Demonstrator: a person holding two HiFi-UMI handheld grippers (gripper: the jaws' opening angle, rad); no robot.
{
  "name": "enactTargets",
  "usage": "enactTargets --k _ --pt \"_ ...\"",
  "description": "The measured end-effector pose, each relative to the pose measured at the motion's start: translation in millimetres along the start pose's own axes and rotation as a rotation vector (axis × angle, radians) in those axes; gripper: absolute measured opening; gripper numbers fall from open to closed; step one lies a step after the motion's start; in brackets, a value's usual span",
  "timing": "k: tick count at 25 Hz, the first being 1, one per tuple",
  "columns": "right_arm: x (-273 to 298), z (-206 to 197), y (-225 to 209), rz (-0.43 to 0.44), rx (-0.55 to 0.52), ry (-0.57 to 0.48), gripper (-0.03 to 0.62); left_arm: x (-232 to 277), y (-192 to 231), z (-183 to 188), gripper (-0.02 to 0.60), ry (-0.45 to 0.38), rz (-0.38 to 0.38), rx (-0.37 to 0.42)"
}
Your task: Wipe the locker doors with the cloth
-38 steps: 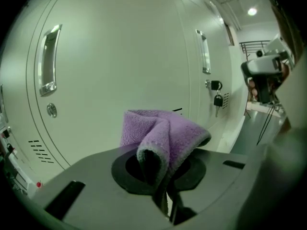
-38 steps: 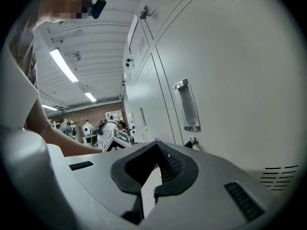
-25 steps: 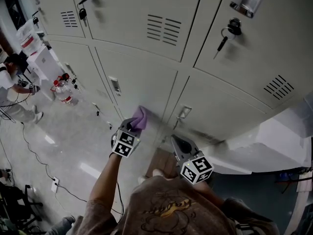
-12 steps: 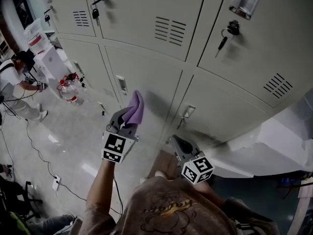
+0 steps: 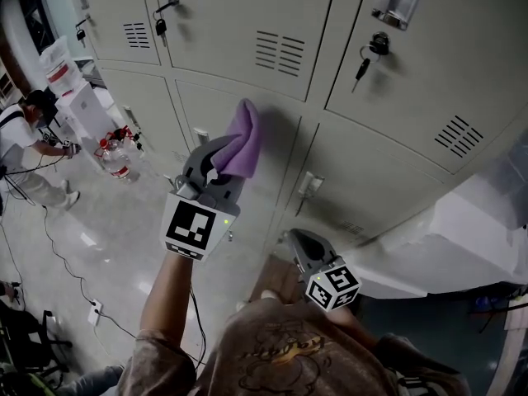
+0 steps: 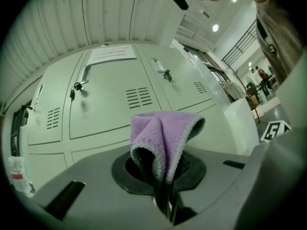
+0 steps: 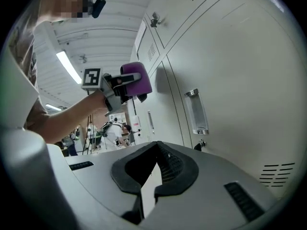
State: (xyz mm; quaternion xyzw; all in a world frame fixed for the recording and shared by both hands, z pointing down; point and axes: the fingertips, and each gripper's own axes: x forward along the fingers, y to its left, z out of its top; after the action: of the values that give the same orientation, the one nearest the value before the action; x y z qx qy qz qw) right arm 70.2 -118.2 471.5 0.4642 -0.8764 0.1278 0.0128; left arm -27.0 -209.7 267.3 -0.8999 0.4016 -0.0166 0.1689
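Head view: gripping a folded purple cloth [image 5: 243, 141] in the left tool [image 5: 216, 165], jaws pinching tight on its lower fold, the rest bunching just past the tips. Hovering close to the grey locker doors [image 5: 375, 167] straight ahead of the tool; contact impossible to confirm. Idling lower down with the right tool [image 5: 299, 244], jaws narrowly parted, holding nothing. Probably risking the narrow pinch slipping under a hard rub and dropping the cloth, or snagging it on the latch handle [image 5: 307, 186] off to the tool's right.
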Motion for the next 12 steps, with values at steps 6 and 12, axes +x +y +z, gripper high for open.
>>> enactTargets --k 6,12 --pt "-8.8 0.0 -4.4 -0.023 0.004 -0.004 -0.003 20.8 -6.7 34.2 0.040 -0.051 -0.052 0.050" --pt "-15.0 0.1 -12.5 -0.044 0.010 -0.010 -0.003 44.4 -14.6 36.2 0.040 -0.033 -0.079 0.097"
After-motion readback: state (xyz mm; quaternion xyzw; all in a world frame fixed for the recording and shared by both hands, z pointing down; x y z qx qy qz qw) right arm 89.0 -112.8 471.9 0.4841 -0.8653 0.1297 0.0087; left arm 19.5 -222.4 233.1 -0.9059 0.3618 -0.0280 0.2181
